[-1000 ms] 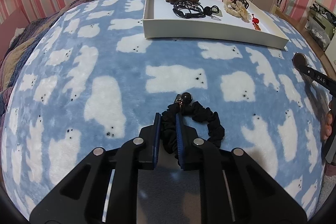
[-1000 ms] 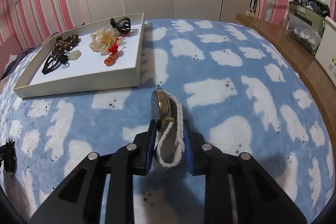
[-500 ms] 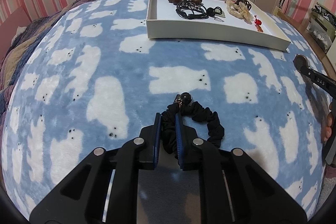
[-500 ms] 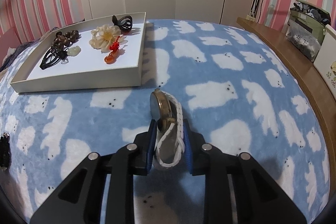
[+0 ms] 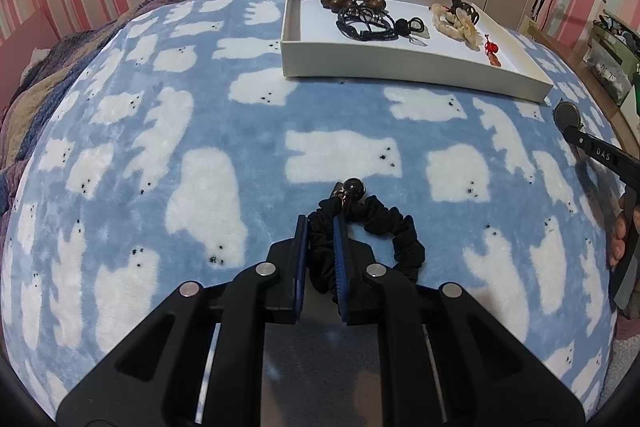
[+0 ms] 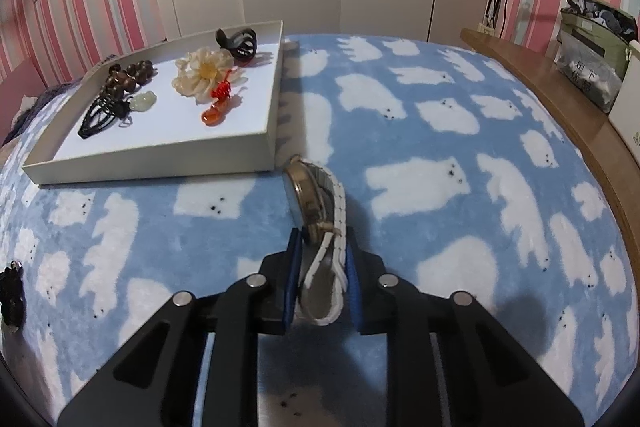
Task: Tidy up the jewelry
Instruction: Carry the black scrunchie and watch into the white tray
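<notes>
The left tongs (image 5: 320,227) are clamped on a black scrunchie (image 5: 376,231) that lies on the blue bear-print blanket (image 5: 168,147). The pads pinch one side of the loop; the rest bulges out to the right of the tongs. A dark round bead (image 5: 353,188) on the scrunchie sits just past the tips, on the side toward the tray (image 5: 400,65).

The right tongs (image 6: 320,239) have just been closing and now grip a watch (image 6: 316,211) by its white strap (image 6: 334,259), which fills the gap between the blue pads. The watch stands on edge, its long axis running straight away from the tongs, its gold-rimmed case (image 6: 305,201) beyond the tips and facing left, just beside the tray's (image 6: 160,155) near right corner. From the left camera the case (image 5: 566,115) shows at the far right, with fingers of the person's right hand (image 5: 618,239) behind it.

The tray, a shallow white box, rests on the blanket and holds dark wooden beads (image 6: 128,77), a black cord piece (image 6: 100,113), a cream flower (image 6: 204,73), a red knot charm (image 6: 218,101) and a black clip (image 6: 238,43). The scrunchie and watch lie on the blanket, outside the tray.
</notes>
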`<action>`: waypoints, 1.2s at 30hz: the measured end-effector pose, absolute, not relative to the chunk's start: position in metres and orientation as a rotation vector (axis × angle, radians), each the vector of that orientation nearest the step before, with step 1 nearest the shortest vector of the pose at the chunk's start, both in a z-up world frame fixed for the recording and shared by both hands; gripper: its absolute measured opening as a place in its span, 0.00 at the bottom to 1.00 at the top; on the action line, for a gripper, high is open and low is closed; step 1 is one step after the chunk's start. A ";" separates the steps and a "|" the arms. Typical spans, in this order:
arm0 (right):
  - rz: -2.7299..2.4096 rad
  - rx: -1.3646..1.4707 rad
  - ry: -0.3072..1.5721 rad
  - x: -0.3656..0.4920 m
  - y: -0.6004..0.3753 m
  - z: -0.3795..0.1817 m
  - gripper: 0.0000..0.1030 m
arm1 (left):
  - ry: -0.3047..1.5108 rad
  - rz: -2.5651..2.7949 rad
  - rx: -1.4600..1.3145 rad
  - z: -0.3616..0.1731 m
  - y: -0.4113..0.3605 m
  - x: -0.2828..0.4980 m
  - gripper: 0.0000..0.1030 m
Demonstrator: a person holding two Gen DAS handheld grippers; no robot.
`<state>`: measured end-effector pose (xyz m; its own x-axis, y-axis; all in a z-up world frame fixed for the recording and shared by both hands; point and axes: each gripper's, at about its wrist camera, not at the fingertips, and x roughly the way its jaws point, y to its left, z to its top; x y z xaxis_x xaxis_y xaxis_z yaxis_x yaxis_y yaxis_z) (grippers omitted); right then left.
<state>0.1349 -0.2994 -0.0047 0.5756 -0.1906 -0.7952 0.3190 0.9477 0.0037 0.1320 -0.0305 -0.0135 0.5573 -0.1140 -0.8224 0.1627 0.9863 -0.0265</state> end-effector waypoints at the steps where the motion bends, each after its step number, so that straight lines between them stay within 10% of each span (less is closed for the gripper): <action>1: -0.299 0.147 0.902 0.134 -0.299 -0.002 0.20 | 0.961 -0.164 0.052 -0.012 -0.030 0.132 0.10; 36: -0.137 0.149 0.833 0.228 -0.234 0.060 0.20 | 0.835 -0.244 0.014 0.087 -0.075 0.265 0.09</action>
